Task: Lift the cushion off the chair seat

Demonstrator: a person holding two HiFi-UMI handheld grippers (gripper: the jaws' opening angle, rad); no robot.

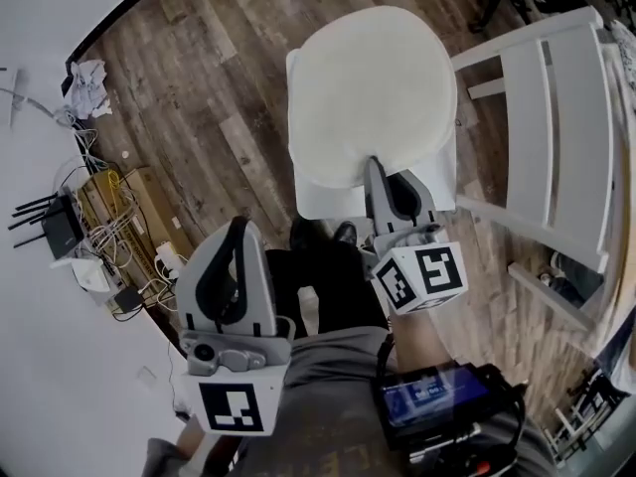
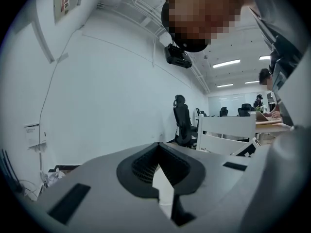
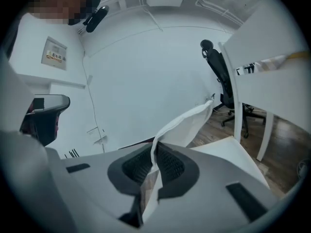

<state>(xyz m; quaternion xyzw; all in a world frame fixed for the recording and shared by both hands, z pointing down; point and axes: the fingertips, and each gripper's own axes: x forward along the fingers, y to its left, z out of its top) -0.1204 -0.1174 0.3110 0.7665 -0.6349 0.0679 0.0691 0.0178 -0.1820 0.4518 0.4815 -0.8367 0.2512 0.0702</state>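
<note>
While the fingers of the right gripper grasp the near edge of the cream cushion, it tilts above the white chair seat; the left gripper has its fingers clenched together on nothing.

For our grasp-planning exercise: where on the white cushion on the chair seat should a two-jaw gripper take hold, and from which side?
Grip the cushion by its thin near edge, coming in from the person's side. It is too broad and flat to span, but its soft rim fits between jaws, and that edge faces the grippers. The right gripper is shut on it there.
</note>
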